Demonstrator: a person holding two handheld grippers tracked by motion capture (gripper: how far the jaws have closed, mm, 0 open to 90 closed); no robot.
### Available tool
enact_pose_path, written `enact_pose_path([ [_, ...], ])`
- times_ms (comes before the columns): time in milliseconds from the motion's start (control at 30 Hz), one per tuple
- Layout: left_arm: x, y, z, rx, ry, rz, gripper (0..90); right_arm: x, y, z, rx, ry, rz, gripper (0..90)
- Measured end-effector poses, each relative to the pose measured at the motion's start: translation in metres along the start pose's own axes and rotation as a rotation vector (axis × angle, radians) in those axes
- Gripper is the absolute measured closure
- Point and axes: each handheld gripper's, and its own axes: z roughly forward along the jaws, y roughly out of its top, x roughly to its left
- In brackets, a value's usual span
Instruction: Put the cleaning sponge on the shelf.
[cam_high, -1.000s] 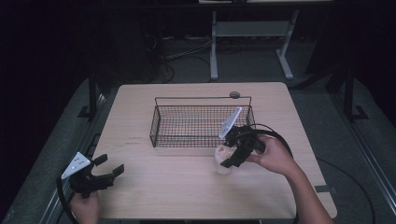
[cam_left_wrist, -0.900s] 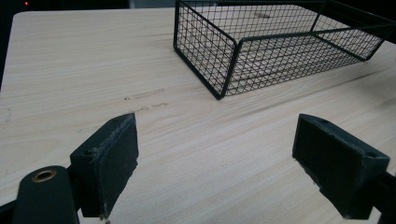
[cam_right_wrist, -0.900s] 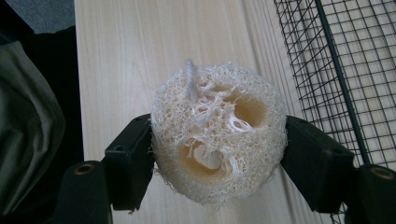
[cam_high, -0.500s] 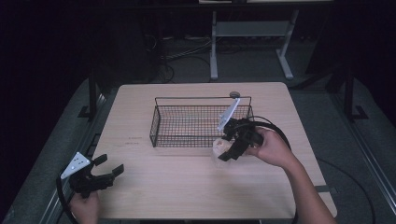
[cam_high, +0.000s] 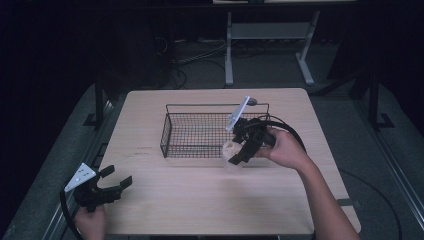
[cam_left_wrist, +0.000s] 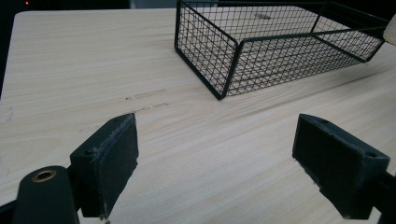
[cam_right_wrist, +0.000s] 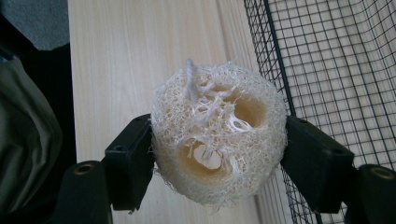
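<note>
Your right gripper (cam_right_wrist: 218, 154) has its jaws clamped on the loofah (cam_right_wrist: 217, 135), one pad on each side, with the holed end facing the camera. You hold it clear of the table (cam_high: 200, 210), just at the near right corner of the wire basket (cam_high: 200, 132), outside its front wall. Your left gripper (cam_left_wrist: 217, 163) rests low at the table's near left edge, jaws spread wide with nothing between them, well apart from the basket.

Spread claw (cam_left_wrist: 215, 168) facing wire basket (cam_left_wrist: 275, 42)
</note>
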Motion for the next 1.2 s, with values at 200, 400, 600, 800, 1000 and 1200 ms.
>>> enact_pose_path([
  [200, 0.0, 0.0, 0.0, -0.001, 0.0, 0.0, 13.8, -0.005, 0.007, -0.004, 0.009, -0.01, -0.003, 28.6],
  [400, 0.0, 0.0, 0.0, -0.002, 0.0, 0.0, 13.8, -0.01, 0.014, -0.009, 0.008, -0.017, 0.002, 28.5],
  [600, 0.0, 0.0, -0.001, -0.006, 0.001, -0.003, 13.8, -0.018, 0.017, -0.011, -0.018, -0.008, 0.011, 28.5],
  [800, 0.0, 0.0, 0.0, -0.002, 0.002, 0.001, 13.8, -0.026, 0.017, -0.01, -0.013, -0.007, 0.032, 28.5],
  [1000, 0.0, 0.0, 0.0, 0.0, 0.0, 0.005, 13.8, -0.032, 0.021, -0.012, -0.012, -0.021, 0.04, 28.6],
  [1200, -0.001, 0.001, 0.0, -0.001, -0.001, 0.005, 13.8, -0.038, 0.028, -0.013, -0.008, -0.034, 0.044, 28.6],
])
